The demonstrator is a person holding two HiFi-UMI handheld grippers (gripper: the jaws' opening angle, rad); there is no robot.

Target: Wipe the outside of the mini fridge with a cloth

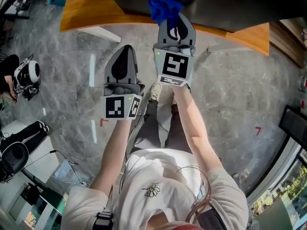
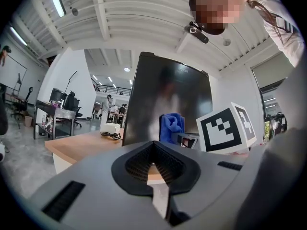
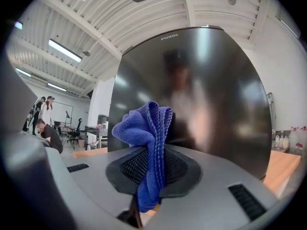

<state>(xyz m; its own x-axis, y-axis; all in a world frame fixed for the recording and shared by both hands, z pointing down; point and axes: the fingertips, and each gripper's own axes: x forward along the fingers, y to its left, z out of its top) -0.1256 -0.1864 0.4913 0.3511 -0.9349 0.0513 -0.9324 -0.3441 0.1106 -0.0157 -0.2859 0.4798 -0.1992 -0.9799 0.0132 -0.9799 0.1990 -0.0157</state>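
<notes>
We're keeping the right hand-held gripper (image 1: 175,19) clenched on the blue cloth (image 3: 149,128), which is sticking up out of the jaws in a bunched fold. The mini fridge (image 3: 201,90) is standing on the wooden counter (image 1: 91,8), close to its near edge. Its dark glossy door is facing us dead ahead of that gripper, long side upright. The cloth is looking really close to the door, but we can't tell if it's actually touching. The left hand-held gripper (image 1: 124,51) is hanging further back from the fridge and off to the left, jaws pinched together on nothing. So the right one is nearer, and we're guessing the next bit is pushing straight forward onto the door, then sweeping across its face.
</notes>
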